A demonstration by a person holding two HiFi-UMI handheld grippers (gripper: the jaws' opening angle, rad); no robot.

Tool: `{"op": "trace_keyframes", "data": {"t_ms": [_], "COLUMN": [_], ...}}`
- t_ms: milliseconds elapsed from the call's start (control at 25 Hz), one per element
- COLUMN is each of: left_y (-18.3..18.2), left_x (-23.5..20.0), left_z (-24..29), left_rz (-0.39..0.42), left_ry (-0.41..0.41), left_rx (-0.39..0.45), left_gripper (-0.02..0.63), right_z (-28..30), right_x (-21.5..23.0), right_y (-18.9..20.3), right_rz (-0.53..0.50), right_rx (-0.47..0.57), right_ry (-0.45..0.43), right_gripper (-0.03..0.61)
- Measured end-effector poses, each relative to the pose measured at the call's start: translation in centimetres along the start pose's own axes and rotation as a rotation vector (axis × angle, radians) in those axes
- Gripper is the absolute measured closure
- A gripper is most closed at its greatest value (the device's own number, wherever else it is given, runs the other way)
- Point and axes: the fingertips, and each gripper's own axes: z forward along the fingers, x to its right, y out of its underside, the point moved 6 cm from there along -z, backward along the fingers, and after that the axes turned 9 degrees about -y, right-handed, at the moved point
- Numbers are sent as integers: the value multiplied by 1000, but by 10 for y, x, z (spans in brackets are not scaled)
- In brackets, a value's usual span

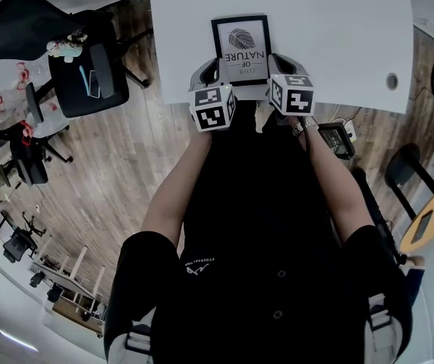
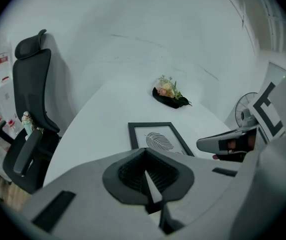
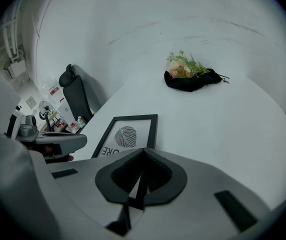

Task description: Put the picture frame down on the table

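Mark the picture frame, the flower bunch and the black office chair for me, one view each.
picture frame (image 1: 240, 49): head view, middle of its white print.
flower bunch (image 3: 192, 80): right gripper view, on its dark wrap.
office chair (image 2: 30, 86): left gripper view, on its backrest.

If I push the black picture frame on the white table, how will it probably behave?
The black rectangular picture frame looks stiff and lies flat, so it would likely slide, not tip or roll. The smooth white table probably offers little grip. Its front may be glazed, so perhaps fragile.
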Motion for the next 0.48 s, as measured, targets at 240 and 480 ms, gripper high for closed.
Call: {"op": "trace_keyframes", "data": {"t_ms": [240, 480], "left_y": [2, 5], "left_x": [9, 22], "left_z": [-19, -45], "left_rz": [20, 35], "left_ry": [-2, -13], "left_rx": [45, 105], "left_gripper": [606, 606], "right_z": [-11, -34], "right_x": [-9, -15], "right_y": [5, 10], "right_rz": [-24, -48], "right_rx": [4, 39], "right_ry": [-30, -61], "right_gripper": [580, 580]}}
